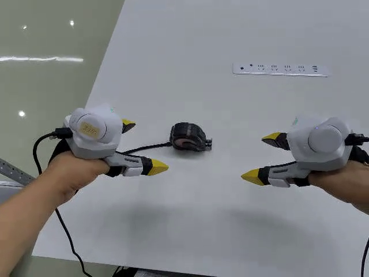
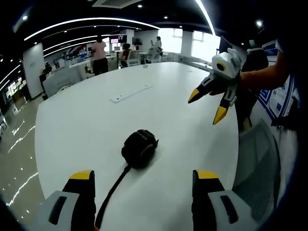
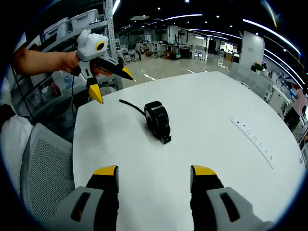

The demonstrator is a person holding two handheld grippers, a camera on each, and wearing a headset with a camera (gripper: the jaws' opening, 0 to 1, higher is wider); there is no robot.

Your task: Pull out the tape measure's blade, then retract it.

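A black tape measure (image 1: 188, 137) lies on the white table (image 1: 230, 34) between the two grippers, blade in, with a black wrist strap (image 1: 147, 148) trailing toward the left. My left gripper (image 1: 142, 145) hovers just left of it, open and holding nothing. My right gripper (image 1: 262, 157) hangs farther off to the right, also open and holding nothing. In the left gripper view the tape measure (image 2: 139, 147) sits ahead of the yellow fingertips (image 2: 82, 175), with the right gripper (image 2: 208, 106) beyond. In the right gripper view the tape measure (image 3: 158, 119) lies ahead and the left gripper (image 3: 110, 85) is beyond it.
A white power strip (image 1: 281, 70) is set flat in the table toward the far right. A grey mesh chair (image 3: 43, 168) stands by the table's near edge. A black cable (image 1: 55, 190) hangs from the left gripper. People stand far off in the room (image 2: 99, 55).
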